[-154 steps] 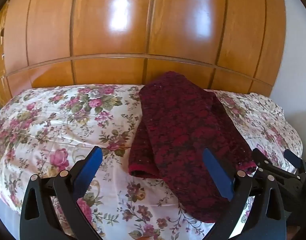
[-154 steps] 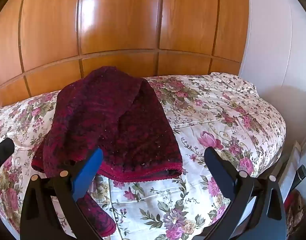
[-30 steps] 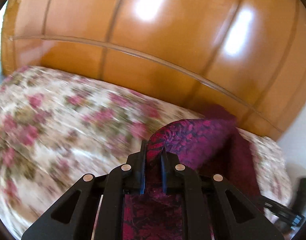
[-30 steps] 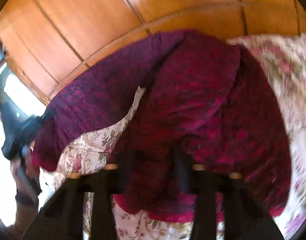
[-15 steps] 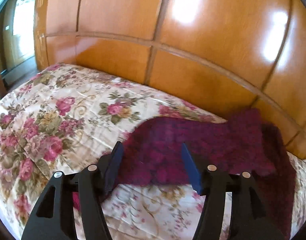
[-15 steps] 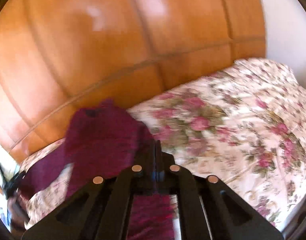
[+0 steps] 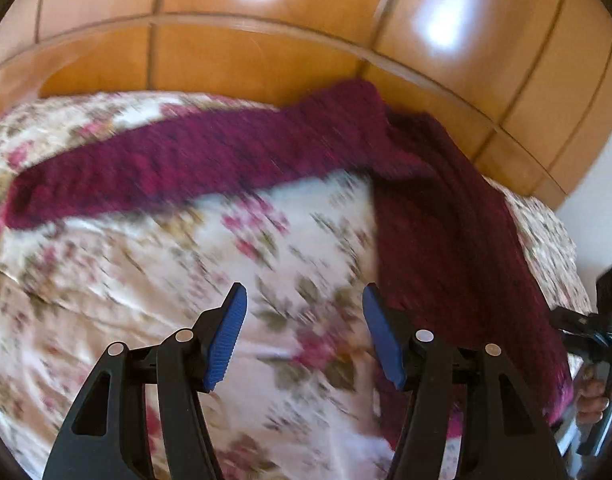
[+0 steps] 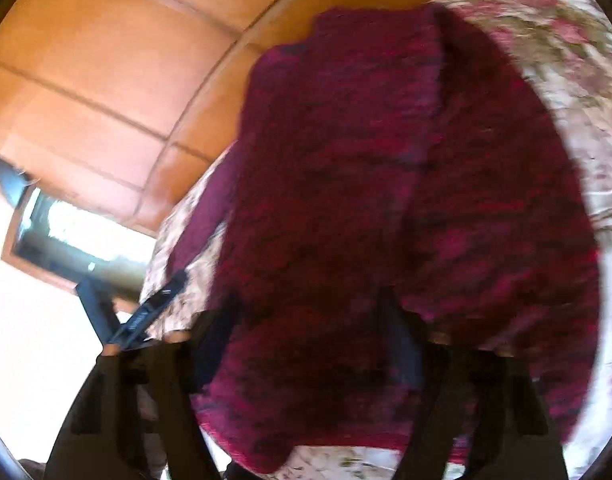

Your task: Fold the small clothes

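1. Hovering with blue pads (image 7: 226,336) spread and nothing between them: left claw (image 7: 304,334), over bare floral bedspread (image 7: 146,280).
2. Opening its jaws at this moment: right claw (image 8: 306,344), dark and blurred, with maroon sweater (image 8: 385,200) lying under and between the fingers; pads seemingly no longer pinching, though hard to tell through the blur.
3. Lying spread on the bed: sweater body (image 7: 457,240) at the right side, one sleeve (image 7: 186,164) stretching out to the left near the headboard (image 7: 266,60).
4. Risking a snag: knit catching on a finger of the right claw while pulling away, likely dragging the body askew.
5. Risking a slip: hem (image 8: 345,440) sitting close to the near bed edge, likely sliding off under a careless tug.
6. Leaving room: open bedspread left of the body for bringing the sleeve in; headboard closing off the far side.
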A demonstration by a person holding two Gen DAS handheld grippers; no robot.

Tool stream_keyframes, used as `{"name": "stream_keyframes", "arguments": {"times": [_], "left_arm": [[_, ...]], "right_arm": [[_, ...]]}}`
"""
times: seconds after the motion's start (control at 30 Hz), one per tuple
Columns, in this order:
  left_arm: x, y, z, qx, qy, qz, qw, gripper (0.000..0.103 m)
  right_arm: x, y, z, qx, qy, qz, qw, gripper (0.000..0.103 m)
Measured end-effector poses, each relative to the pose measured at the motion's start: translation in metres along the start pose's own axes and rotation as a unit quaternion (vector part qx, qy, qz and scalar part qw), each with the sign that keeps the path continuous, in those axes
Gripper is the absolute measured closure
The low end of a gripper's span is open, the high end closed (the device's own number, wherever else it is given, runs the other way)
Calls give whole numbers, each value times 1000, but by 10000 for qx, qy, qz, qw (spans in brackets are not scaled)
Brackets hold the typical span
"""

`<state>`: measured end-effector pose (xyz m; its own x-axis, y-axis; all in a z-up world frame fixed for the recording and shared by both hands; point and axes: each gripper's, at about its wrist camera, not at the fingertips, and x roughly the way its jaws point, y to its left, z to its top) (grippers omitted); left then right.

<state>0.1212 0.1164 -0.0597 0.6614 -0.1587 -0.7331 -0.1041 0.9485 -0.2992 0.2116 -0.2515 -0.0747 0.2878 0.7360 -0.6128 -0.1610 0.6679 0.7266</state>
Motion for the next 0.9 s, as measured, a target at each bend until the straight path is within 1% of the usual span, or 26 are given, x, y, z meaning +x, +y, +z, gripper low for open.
{"name": "stream_keyframes", "arguments": {"times": [0.03,0.07,0.13,0.17,0.2,0.23,0.27,0.3,0.37,0.4,0.43,0.47,0.5,0.53,0.57,0.6,0.63,0.67,0.7,0.73,0.77,0.8,0.83,0.87,0.9], "left_arm": [[2,-4,-4,1,71,-74,9999,44],[4,-5,-8,-7,131,-157,9998,44],[7,-13,-16,-17,269,-362,9990,44],[10,-17,-19,-41,353,-481,9982,44],[11,-19,-22,-66,426,-597,9973,44],[14,-20,-23,-98,496,-714,9962,44],[16,-22,-24,-124,558,-800,9952,44],[19,-25,-26,-135,626,-856,9943,44],[21,-29,-30,-104,688,-943,9931,44],[22,-31,-30,-79,722,-980,9925,44],[24,-33,-30,-67,748,-998,9922,44],[26,-35,-30,-57,792,-1048,9913,44],[27,-36,-30,-50,841,-1103,9903,44],[31,-38,-29,-49,897,-1141,9894,44],[34,-39,-28,-55,945,-1149,9889,44],[40,-40,-28,-70,984,-1121,9888,44],[41,-39,-29,-90,1010,-1108,9886,44],[44,-38,-29,-141,1052,-1093,9883,45],[48,-36,-28,-225,1072,-1119,9877,54],[49,-36,-27,-259,1084,-1165,9869,61],[51,-37,-26,-266,1127,-1233,9856,69],[51,-36,-25,-285,1116,-1247,9855,74],[52,-36,-24,-278,1113,-1282,9851,78],[51,-37,-24,-241,1107,-1309,9849,80],[50,-38,-24,-181,1080,-1284,9856,84]], "right_arm": [[1,5,0,-176,-40,-111,9998,73],[-2,18,0,-548,-201,-358,9977,85],[-14,36,1,-927,-448,-639,9926,89],[-27,41,6,-1117,-691,-804,9881,91],[-37,45,9,-1223,-844,-931,9845,92],[-51,47,14,-1404,-1109,-1207,9764,93],[-58,45,17,-1511,-1243,-1426,9702,93],[-67,49,20,-1638,-1395,-1790,9600,93],[-85,47,30,-2042,-1773,-2958,9162,93],[-92,42,33,-2221,-1884,-3496,8905,93],[-93,35,39,-2387,-1945,-4026,8620,93],[-94,22,48,-2561,-1952,-4606,8271,93],[-93,10,56,-2670,-1928,-5013,8002,93],[-90,-3,65,-2739,-1879,-5365,7758,93],[-87,-21,77,-2710,-1763,-5674,7573,93],[-87,-38,89,-2573,-1664,-5784,7560,91],[-88,-55,100,-2349,-1600,-5806,7629,88],[-89,-67,108,-2145,-1549,-5801,7703,77],[-90,-80,115,-1894,-1484,-5771,7804,58],[-93,-88,117,-1657,-1481,-5665,7935,47],[-100,-93,114,-1283,-1586,-5313,8223,37],[-107,-94,107,-1108,-1704,-5014,8410,36],[-114,-94,100,-989,-1773,-4732,8573,30],[-118,-84,87,-886,-1779,-4415,8750,26],[-119,-80,81,-802,-1733,-4113,8913,26]]}}
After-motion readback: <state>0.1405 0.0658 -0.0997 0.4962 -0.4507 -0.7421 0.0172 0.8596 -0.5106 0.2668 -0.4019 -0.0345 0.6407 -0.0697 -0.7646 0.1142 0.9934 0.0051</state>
